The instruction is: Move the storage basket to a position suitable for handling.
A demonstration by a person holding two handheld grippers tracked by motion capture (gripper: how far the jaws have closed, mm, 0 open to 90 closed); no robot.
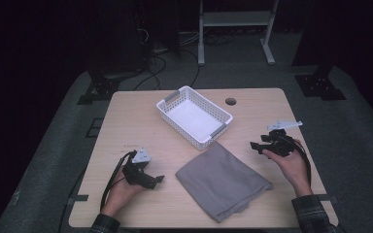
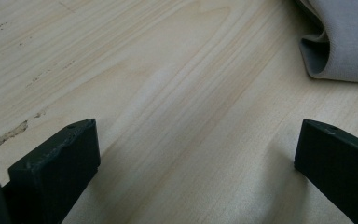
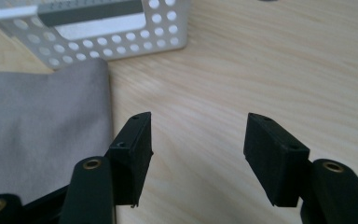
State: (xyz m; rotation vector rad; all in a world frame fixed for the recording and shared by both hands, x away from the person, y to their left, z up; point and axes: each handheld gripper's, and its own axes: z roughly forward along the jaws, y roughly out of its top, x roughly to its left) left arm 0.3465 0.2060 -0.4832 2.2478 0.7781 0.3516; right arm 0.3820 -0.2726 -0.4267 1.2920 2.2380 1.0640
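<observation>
The left hand-held gripper [image 1: 150, 178] rests low over the table [image 1: 126, 116] near its front left part, held by the person's left hand [image 1: 121, 187]. Its jaws stand wide apart with nothing between them; in the left gripper view bare wood lies in the gap, and a rolled fold of the grey cloth [image 2: 340, 42] sits ahead and to the right of the jaws, apart from them. A black cable [image 1: 110, 177] trails from this gripper back toward the table's front edge.

The right hand-held gripper [image 1: 258, 145] is held by the right hand [image 1: 291, 162] over the right side of the table, its jaws pointing left toward the cloth. These jaws are also spread wide and hold nothing. In the right gripper view the left jaw stands just beside the cloth's edge [image 3: 37, 126], with bare table under the gap; whether that jaw touches the fabric cannot be told.

The grey cloth [image 1: 221, 182] lies folded and flat on the table between the two grippers, toward the front edge, turned at an angle. Its far corner is just beside the near corner of a white basket [image 1: 172, 116] with holes in its walls, which stands behind it at the table's middle. The basket's wall [image 3: 121, 42] shows beyond the cloth in the right gripper view. A small round hole [image 1: 230, 101] sits in the table top to the right of the basket, near the far edge.
</observation>
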